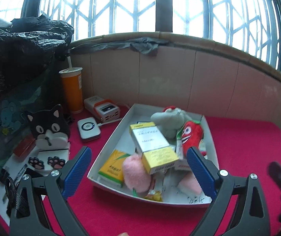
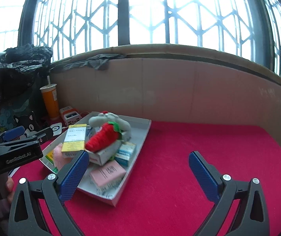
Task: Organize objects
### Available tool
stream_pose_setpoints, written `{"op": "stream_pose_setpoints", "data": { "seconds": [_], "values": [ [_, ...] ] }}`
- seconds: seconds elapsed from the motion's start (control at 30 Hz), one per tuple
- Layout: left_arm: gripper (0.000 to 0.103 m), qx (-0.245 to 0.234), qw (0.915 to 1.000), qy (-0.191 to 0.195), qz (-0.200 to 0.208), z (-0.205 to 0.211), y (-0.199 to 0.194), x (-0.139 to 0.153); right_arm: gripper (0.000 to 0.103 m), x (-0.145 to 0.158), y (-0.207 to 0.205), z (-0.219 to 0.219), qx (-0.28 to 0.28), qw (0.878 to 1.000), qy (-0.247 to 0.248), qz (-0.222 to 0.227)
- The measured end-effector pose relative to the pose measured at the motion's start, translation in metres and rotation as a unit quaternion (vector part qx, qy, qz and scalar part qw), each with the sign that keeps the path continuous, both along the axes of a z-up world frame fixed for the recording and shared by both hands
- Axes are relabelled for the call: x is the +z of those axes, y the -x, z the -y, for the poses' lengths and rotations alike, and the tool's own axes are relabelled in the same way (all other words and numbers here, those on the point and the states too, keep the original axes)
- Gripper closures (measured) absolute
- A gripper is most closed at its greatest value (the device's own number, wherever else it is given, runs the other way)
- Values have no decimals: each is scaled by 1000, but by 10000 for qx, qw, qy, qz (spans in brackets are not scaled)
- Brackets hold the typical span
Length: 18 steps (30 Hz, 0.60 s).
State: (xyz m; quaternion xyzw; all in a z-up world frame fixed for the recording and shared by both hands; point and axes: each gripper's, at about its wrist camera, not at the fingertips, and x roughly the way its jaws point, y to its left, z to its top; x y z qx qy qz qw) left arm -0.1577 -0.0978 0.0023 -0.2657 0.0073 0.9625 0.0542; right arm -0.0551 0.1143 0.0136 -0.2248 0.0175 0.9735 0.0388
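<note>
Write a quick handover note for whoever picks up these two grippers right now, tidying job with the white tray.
Left gripper: open, empty, facing the white tray.
Right gripper: open, empty, over bare red cloth beside the tray.
In the tray: yellow-and-white box, strawberry plush, grey plush, pink plush, small boxes.
Done: these are all in the tray.
Left: nothing loose on the cloth beside it; check.

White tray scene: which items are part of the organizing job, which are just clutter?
Job:
white tray
yellow-and-white box
strawberry plush
grey plush
pink plush

Clutter:
orange cup
power bank
cat stand
black bag
</note>
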Motion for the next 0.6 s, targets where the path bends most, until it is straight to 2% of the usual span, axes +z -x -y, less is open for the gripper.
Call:
{"op": "stream_pose_setpoints", "data": {
  "seconds": [0.23, 0.6],
  "values": [
    [6, 17, 10000, 3, 17, -3, -7, -1, 0, -7, -24, -25, -331, 9993, 192, 57],
    [6, -182, 9996, 196, -8, -22, -20, 1, 0, -4, -45, -35, -404, 9990, 183, -40]
  ]
}}
